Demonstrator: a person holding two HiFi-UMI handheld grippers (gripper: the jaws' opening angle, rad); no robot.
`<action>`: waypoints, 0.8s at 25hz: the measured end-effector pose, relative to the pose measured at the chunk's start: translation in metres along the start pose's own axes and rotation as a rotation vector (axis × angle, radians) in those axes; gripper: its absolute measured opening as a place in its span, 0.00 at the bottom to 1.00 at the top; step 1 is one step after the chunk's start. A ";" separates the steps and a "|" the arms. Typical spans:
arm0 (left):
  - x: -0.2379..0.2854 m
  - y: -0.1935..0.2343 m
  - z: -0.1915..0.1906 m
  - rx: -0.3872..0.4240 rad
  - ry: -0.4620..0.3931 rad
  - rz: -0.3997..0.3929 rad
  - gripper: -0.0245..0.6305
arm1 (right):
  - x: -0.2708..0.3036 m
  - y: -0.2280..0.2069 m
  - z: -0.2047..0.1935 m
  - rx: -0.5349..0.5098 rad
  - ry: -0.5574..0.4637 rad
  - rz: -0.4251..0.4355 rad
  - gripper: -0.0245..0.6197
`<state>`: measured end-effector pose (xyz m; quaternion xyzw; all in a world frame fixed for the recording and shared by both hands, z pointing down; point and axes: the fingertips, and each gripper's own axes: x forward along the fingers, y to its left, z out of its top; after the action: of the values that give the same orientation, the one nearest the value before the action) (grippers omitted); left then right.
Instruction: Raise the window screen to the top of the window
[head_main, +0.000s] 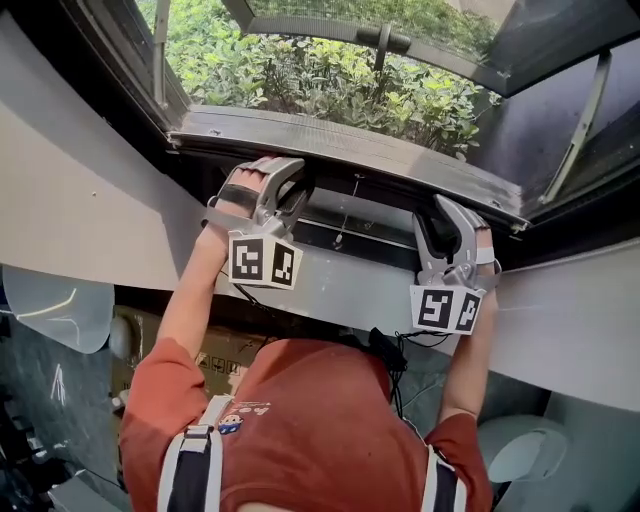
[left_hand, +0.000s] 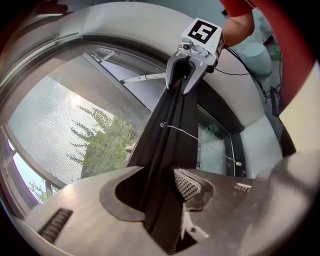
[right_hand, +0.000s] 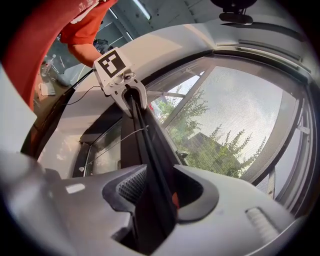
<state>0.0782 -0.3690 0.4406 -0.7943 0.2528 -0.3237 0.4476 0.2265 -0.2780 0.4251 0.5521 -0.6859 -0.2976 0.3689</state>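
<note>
Left gripper (left_hand: 157, 182) and right gripper (right_hand: 155, 187) both stand fully open, I note, astride the black edge rail (left_hand: 172, 125) of the grey mesh window screen (left_hand: 50, 120), not clamping it.

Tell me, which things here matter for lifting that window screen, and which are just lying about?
Part of the job: screen bar, mesh, left claw, right claw (both open, straddling the bar).
Just lying about: cardboard box, shrubs outside.
</note>
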 end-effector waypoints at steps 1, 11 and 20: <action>0.000 0.000 0.000 0.006 0.003 -0.001 0.28 | 0.001 0.002 -0.002 -0.006 0.011 0.010 0.30; 0.001 0.001 0.000 -0.015 0.010 -0.030 0.28 | 0.011 0.007 -0.013 -0.078 0.082 0.020 0.30; -0.001 -0.002 0.001 -0.046 -0.024 -0.047 0.25 | 0.007 0.009 -0.013 -0.030 0.069 0.082 0.28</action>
<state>0.0781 -0.3668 0.4417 -0.8139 0.2363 -0.3186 0.4246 0.2314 -0.2824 0.4407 0.5279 -0.6901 -0.2734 0.4126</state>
